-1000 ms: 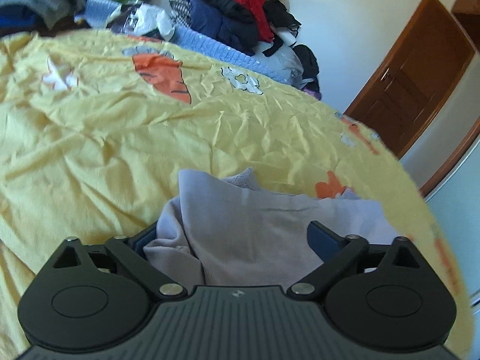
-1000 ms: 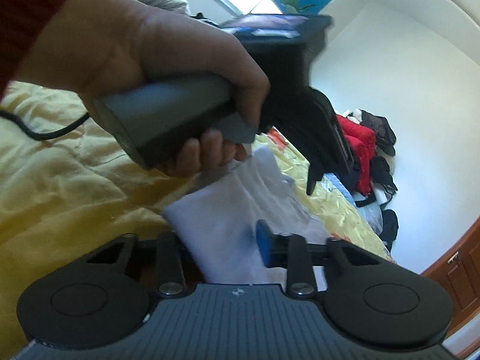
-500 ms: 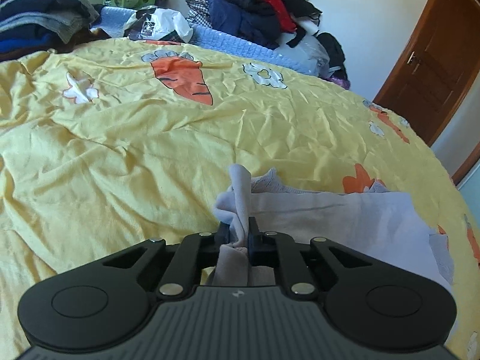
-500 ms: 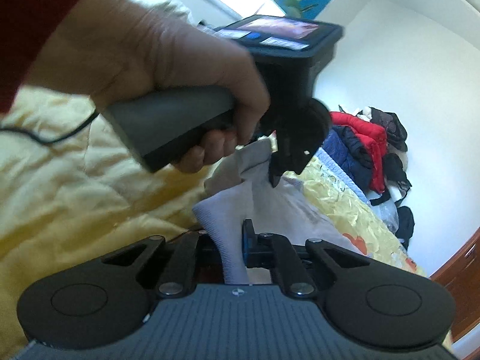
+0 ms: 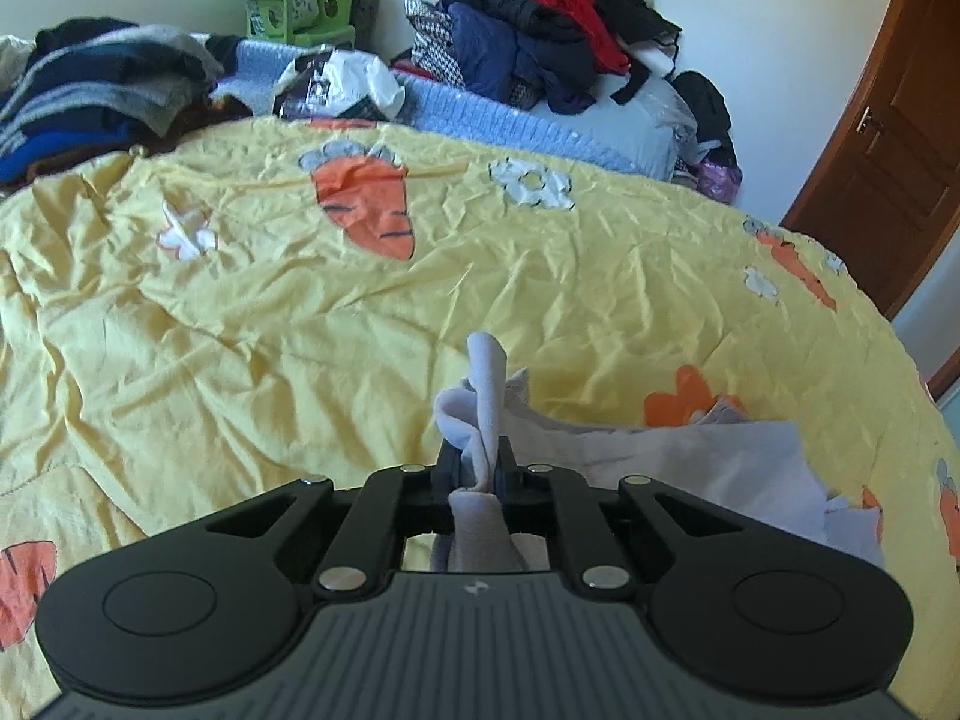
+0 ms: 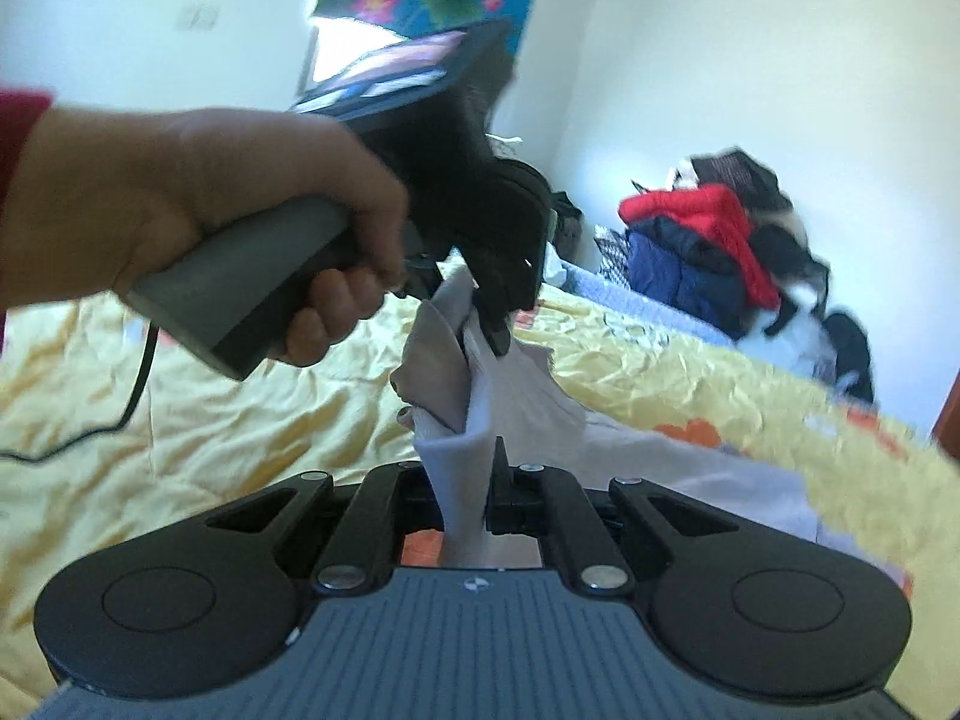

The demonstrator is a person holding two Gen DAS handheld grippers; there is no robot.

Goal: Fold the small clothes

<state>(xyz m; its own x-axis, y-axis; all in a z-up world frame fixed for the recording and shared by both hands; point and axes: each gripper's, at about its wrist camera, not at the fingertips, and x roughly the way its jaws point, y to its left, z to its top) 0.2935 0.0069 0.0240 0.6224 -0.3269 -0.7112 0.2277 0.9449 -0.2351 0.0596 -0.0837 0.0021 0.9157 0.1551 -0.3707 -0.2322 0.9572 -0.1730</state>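
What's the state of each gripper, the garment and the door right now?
left gripper: shut on a bunched edge of the pale grey garment.
right gripper: shut on another edge of the same garment.
pale grey garment: pinched at two places, partly lifted, the rest trailing on the yellow bedspread.
wooden door: closed.

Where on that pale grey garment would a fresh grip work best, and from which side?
Judging from the left wrist view, take the pale grey garment at its free flat edge lying on the yellow bedspread, coming in low from the open bedspread side. The left gripper and right gripper already pinch its bunched end.
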